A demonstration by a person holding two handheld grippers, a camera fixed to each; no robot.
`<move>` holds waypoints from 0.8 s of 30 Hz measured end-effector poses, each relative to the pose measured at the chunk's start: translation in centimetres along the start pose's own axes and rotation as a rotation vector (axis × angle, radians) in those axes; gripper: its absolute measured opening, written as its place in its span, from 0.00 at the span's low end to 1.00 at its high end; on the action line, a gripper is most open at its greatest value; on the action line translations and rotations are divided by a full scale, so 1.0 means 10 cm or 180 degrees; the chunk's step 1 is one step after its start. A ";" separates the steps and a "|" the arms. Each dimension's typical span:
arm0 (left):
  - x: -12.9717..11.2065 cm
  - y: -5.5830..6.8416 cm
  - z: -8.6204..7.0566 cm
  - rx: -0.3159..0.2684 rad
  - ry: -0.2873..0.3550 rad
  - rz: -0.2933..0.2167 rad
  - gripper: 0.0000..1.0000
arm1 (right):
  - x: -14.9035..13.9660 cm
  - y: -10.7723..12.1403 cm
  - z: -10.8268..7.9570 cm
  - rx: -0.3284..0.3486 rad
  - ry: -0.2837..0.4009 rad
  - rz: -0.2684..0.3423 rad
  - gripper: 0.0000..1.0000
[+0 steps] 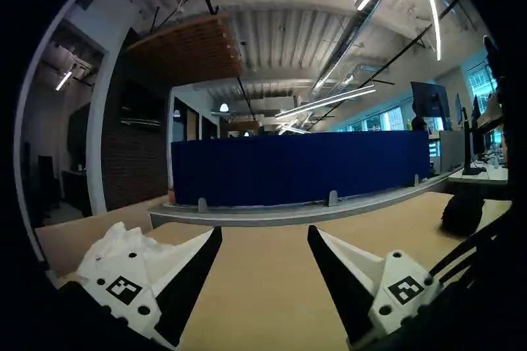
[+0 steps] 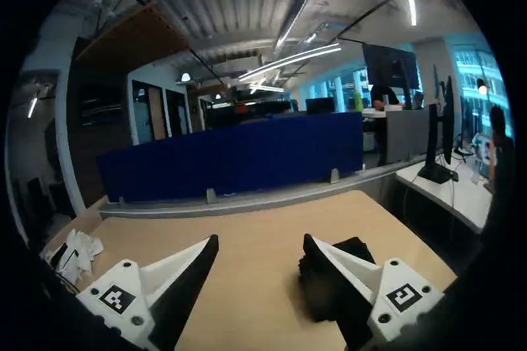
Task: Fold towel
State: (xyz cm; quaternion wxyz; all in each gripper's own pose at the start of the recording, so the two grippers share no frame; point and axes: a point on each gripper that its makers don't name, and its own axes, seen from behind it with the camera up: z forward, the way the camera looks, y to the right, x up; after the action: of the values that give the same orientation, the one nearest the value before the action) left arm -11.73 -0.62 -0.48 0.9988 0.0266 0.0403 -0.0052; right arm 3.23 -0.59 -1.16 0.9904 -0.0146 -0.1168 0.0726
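A dark folded towel (image 2: pixel 352 249) lies on the wooden table (image 2: pixel 263 226) at the right, partly hidden behind the right finger of my right gripper (image 2: pixel 260 239). That gripper is open with nothing between its fingers. In the left gripper view the same dark towel (image 1: pixel 461 213) sits far right near the table's edge. My left gripper (image 1: pixel 263 229) is also open and empty over the bare table (image 1: pixel 263 272). A crumpled white cloth (image 1: pixel 118 236) lies just behind its left finger, and the white cloth (image 2: pixel 78 249) lies at the table's left edge in the right gripper view.
A blue divider panel (image 1: pixel 296 166) on a grey rail (image 1: pixel 283 213) closes the far side of the table. Beyond the right edge stands a white desk (image 2: pixel 454 196) with monitors (image 2: pixel 438 127). A person (image 2: pixel 500 147) sits at the far right.
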 end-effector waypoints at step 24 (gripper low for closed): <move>-0.71 -0.07 0.07 0.0061 -0.0110 -0.0114 0.96 | 0.16 -0.16 0.22 0.0002 0.0108 -0.0229 1.00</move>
State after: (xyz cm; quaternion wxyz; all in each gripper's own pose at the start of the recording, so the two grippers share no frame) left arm -18.77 -1.29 0.80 0.9988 0.0353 0.0234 -0.0238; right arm 4.46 -1.94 1.39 0.9942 -0.0113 -0.1004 0.0368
